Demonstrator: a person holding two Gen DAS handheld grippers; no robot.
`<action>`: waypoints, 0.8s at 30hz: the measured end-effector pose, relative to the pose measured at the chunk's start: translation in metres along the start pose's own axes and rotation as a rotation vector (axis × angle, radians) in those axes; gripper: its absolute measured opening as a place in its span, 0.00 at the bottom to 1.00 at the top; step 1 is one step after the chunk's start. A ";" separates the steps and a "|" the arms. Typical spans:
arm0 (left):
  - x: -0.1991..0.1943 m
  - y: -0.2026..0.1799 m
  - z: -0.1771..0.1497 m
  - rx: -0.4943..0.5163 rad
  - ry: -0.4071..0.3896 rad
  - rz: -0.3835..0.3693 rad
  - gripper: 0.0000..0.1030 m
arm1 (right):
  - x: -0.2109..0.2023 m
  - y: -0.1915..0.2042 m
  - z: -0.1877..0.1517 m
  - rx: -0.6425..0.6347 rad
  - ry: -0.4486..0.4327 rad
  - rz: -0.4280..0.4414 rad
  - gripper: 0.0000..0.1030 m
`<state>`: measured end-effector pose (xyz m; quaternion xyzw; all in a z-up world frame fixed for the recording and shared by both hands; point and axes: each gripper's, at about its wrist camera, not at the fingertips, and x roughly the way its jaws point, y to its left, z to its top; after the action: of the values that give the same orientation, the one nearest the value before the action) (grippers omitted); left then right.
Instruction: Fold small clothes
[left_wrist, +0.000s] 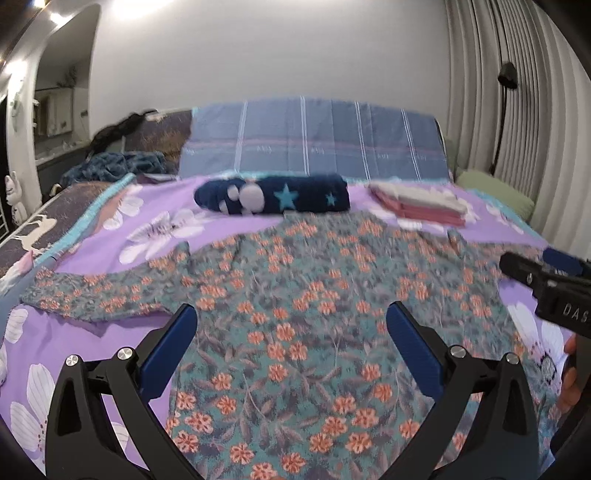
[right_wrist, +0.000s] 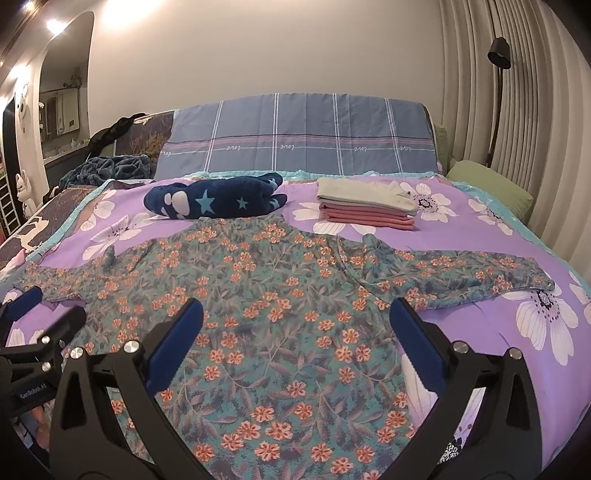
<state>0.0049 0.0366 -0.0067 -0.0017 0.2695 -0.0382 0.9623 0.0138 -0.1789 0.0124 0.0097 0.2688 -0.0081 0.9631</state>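
Readable in the right wrist view: "love", appearing mirrored or upside down, repeated along a white line across the blue checked cloth (right_wrist: 295, 136) at the far end; "GenRobot.AI" on the left gripper (right_wrist: 40, 306) body, near left. In the left wrist view: "DAS", cut off at the frame edge, on the right gripper (left_wrist: 532, 258) body, right.

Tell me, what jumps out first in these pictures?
A big flowery top lies spread flat across the purple bedspread, sleeves out to both sides. Behind it sit a dark blue starry bundle and a neat stack of folded clothes. Both grippers' blue fingers hang open above the top.
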 end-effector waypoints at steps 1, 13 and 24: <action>0.001 0.001 -0.001 0.000 0.004 0.005 0.99 | 0.000 0.000 0.000 -0.001 0.000 0.000 0.98; 0.006 0.007 -0.009 -0.031 0.029 -0.016 0.99 | 0.008 0.000 -0.004 -0.003 0.026 -0.004 0.98; 0.012 0.016 -0.011 -0.054 0.049 -0.013 0.99 | 0.019 0.003 -0.007 -0.014 0.055 -0.001 0.98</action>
<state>0.0106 0.0520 -0.0224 -0.0284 0.2937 -0.0370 0.9548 0.0263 -0.1763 -0.0031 0.0030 0.2950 -0.0062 0.9555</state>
